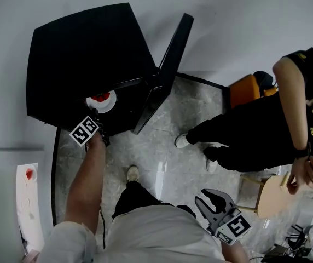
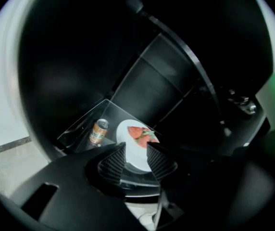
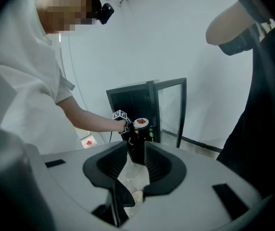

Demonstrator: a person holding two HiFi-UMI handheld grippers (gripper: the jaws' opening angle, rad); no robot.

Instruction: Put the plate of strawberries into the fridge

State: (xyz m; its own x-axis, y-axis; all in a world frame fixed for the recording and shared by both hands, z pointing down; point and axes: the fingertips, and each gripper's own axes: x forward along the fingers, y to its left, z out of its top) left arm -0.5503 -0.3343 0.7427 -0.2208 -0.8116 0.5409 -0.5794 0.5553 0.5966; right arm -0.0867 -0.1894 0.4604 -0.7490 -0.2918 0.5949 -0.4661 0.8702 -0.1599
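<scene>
The head view looks steeply down, with the fridge (image 1: 85, 53) at 11 o'clock. The left gripper view sits close at its open front, facing the plate of strawberries (image 2: 132, 153). The right gripper view faces that same fridge from farther back, at 12 o'clock.

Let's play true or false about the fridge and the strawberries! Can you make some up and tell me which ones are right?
1. The fridge has its door open. True.
2. The plate of strawberries sits on a shelf inside the fridge. True.
3. The left claw is squeezing the plate. False: its jaws stand apart at the plate's near edge and do not pinch it.
4. A banana lies beside the plate. False: a can stands there.
5. The right claw carries a cup. False: it is open and empty, held well back from the fridge.
</scene>
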